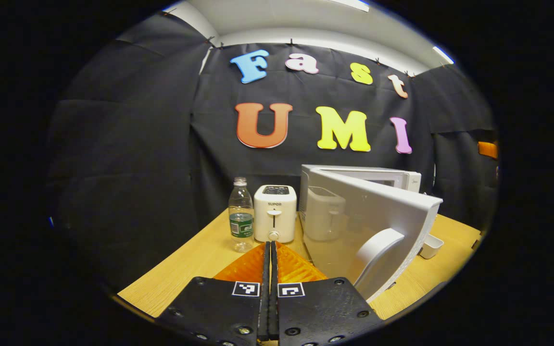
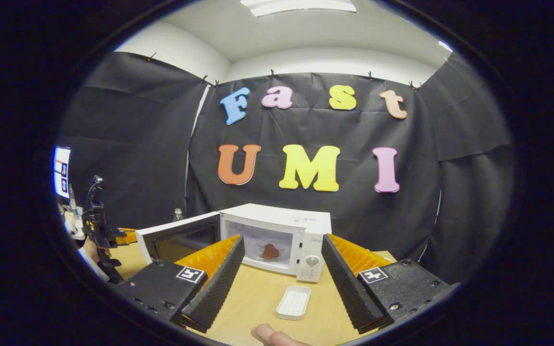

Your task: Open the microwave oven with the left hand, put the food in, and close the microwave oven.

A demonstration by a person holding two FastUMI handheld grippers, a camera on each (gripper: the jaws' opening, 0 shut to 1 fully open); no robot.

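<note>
Left gripper point(image 1: 268, 269), fingers pressed together on nothing, sits just left of the microwave door point(image 1: 368, 230), which stands swung open, handle point(image 1: 378, 254) ahead-right. Food point(image 2: 270, 251) lies inside the microwave point(image 2: 277, 238). Right gripper point(image 2: 282, 269) hangs wide apart, well back, above the white tray point(image 2: 294, 302). Left's nearer for the closing push.

You see a glossy white box-shaped microwave oven point(image 2: 277, 226) holding a reddish-brown piece of food point(image 2: 270, 251), and a white ribbed rectangular plastic tray point(image 2: 293, 302) on the pale wood-grain tabletop point(image 2: 258, 293). Beside them you have a cream-white two-slot toaster point(image 1: 274, 214) and a clear plastic bottle point(image 1: 241, 218) with a green label.
</note>
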